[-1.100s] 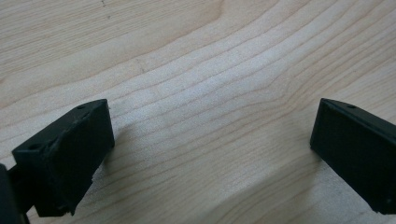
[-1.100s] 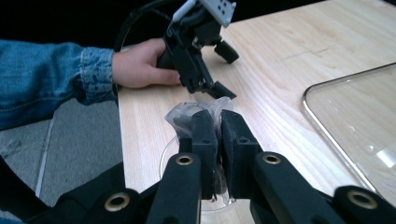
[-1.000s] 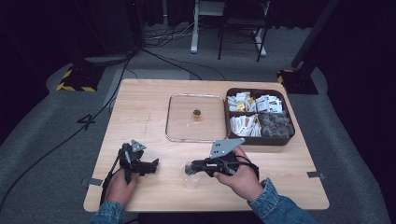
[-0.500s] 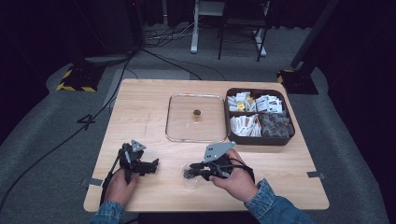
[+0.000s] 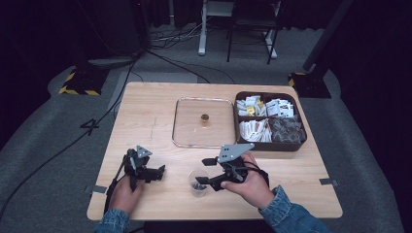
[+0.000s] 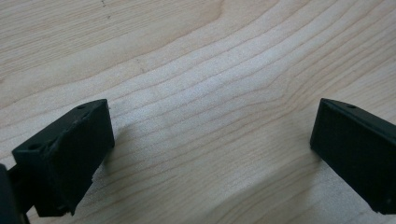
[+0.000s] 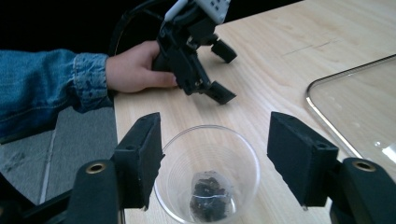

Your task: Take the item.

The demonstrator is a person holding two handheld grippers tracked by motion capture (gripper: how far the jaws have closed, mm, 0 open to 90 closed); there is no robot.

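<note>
High view, cup: a clear plastic cup (image 5: 197,182) stands near the table's (image 5: 145,111) front edge with a dark tea bag in it.
High view, box: a brown compartment box (image 5: 270,122) holds sachets; their print is too small to read. A glass lid (image 5: 187,121) lies beside it.
High view, right gripper (image 5: 206,171): jaws have just been opening, above the cup.
Left gripper view: left gripper (image 6: 210,154) jaws wide apart over bare wood, holding nothing.
Right gripper view: tea bag (image 7: 209,193) lies at the cup's bottom; jaws apart on either side above the rim.
</note>
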